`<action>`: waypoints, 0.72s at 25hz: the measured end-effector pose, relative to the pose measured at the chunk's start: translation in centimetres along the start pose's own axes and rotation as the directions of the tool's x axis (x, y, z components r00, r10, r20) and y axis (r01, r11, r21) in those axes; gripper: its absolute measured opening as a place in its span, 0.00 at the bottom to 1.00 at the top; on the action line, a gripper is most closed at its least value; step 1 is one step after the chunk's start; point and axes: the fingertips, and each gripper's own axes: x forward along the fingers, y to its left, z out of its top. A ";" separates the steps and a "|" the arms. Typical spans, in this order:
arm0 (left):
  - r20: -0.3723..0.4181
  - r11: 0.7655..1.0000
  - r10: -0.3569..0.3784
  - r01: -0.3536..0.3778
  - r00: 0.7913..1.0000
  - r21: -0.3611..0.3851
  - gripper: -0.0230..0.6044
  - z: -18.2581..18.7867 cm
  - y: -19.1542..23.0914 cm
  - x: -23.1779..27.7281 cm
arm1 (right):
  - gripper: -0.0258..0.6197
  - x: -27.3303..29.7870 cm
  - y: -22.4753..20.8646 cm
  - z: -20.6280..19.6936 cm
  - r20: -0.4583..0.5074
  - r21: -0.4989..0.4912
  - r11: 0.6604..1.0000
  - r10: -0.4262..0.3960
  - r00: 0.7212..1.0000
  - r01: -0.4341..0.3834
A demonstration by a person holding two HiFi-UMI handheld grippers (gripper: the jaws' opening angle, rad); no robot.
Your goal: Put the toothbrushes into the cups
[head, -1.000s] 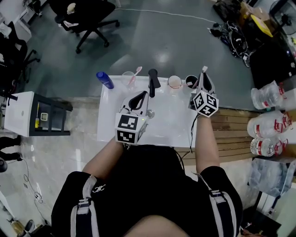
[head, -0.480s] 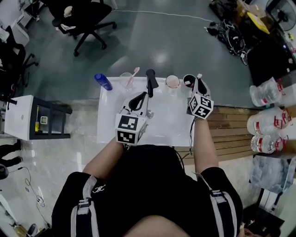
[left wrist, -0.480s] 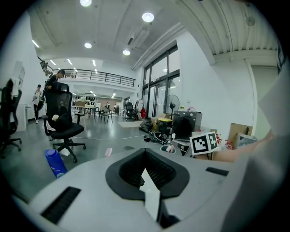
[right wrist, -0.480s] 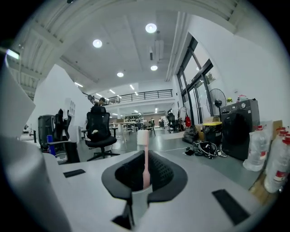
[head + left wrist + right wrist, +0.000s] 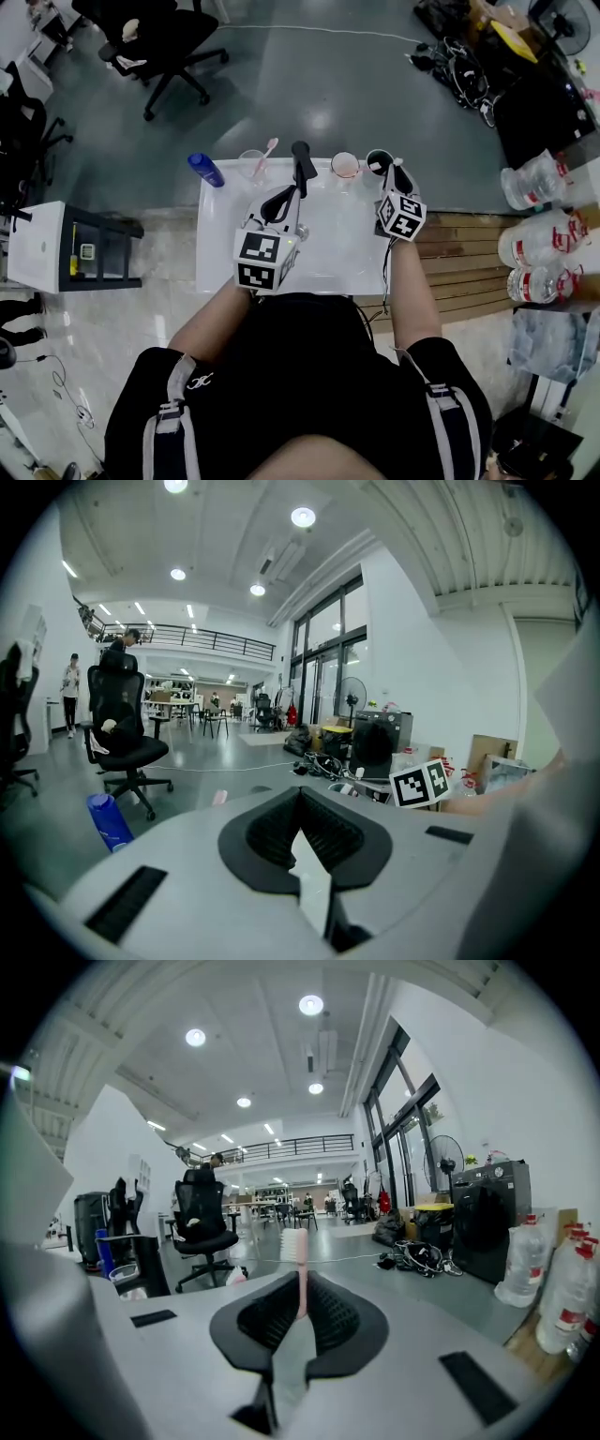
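On the white table (image 5: 337,253) a row of cups stands along the far edge. A clear cup (image 5: 251,162) holds a pink toothbrush (image 5: 270,152). Further right are a pink-rimmed cup (image 5: 345,166) and a black cup (image 5: 382,157). My right gripper (image 5: 394,178) is shut on a toothbrush (image 5: 297,1265) with a pink handle and a white head, and the head pokes out past the jaws, close over the black cup. My left gripper (image 5: 281,200) hovers over the table's middle with its jaws shut and nothing in them.
A blue bottle (image 5: 205,170) stands at the table's far left corner, and a tall dark object (image 5: 302,161) stands between the clear and pink-rimmed cups. Large water bottles (image 5: 539,234) sit beyond a wooden strip (image 5: 459,253) on the right. Office chairs stand on the floor behind.
My right gripper has come down and tipped toward the black cup with the toothbrush in it. The left gripper has stayed where it was.
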 end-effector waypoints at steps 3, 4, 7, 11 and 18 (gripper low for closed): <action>0.007 1.000 -0.003 0.003 1.000 0.001 0.06 0.2 -0.2 -0.2 | 0.15 -0.1 0.0 -0.3 -0.022 0.015 1.000 0.007 1.000 -0.007; 0.008 1.000 -0.003 0.003 1.000 0.000 0.06 0.2 -0.1 -0.3 | 0.18 -0.3 0.1 -0.3 -0.024 0.017 1.000 0.012 1.000 -0.012; 0.012 1.000 -0.003 0.003 1.000 -0.004 0.06 0.2 0.0 -0.6 | 0.21 -0.9 0.7 0.1 -0.012 0.013 1.000 0.023 1.000 -0.023; 0.024 1.000 -0.006 0.006 1.000 -0.011 0.06 0.4 0.2 -1.0 | 0.22 -2.5 1.4 1.7 0.033 0.022 1.000 0.019 0.999 -0.020; 0.065 1.000 -0.013 0.015 0.998 -0.022 0.06 1.4 0.7 -2.2 | 0.21 -7.8 4.4 7.8 0.189 -0.063 0.998 0.013 0.982 -0.001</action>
